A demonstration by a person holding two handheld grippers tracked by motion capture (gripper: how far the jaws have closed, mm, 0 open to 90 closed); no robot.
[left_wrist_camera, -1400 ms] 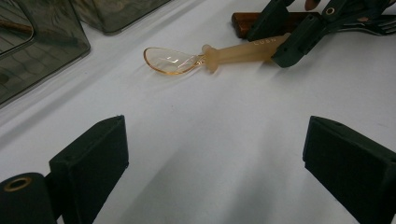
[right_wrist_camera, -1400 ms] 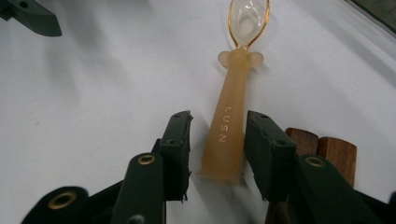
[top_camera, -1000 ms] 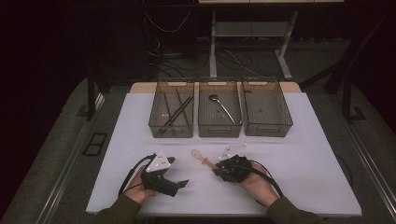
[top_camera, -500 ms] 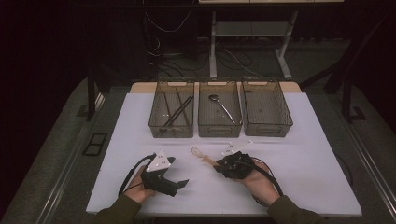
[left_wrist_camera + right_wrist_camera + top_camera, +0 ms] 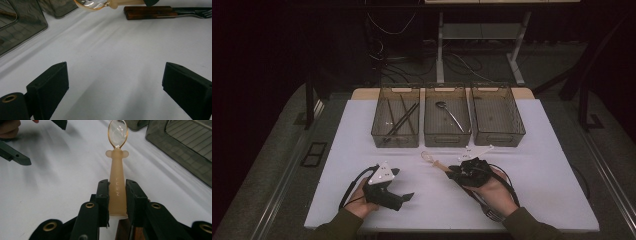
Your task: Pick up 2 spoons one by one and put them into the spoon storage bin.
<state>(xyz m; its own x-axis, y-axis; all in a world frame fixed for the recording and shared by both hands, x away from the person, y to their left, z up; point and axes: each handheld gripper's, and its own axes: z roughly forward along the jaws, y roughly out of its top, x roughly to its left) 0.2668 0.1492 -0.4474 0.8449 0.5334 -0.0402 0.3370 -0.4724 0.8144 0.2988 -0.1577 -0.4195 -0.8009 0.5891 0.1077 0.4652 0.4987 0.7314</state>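
light: dim, dark surroundings | table (image 5: 537, 175): brightest area, soft shadows | gripper views: sharp close up, far edges soft

In my right gripper view I can make out one piece of lettering: small pale raised characters running lengthwise along the handle of the beige spoon (image 5: 117, 195), at about 12 o'clock from my right gripper (image 5: 117, 195), right where the pads press on the handle. They look like four letters, something close to "LUSN", but they are turned sideways and too faint for me to be sure of the spelling. I can read no other text, number, brand or sign anywhere on the things in front of me.
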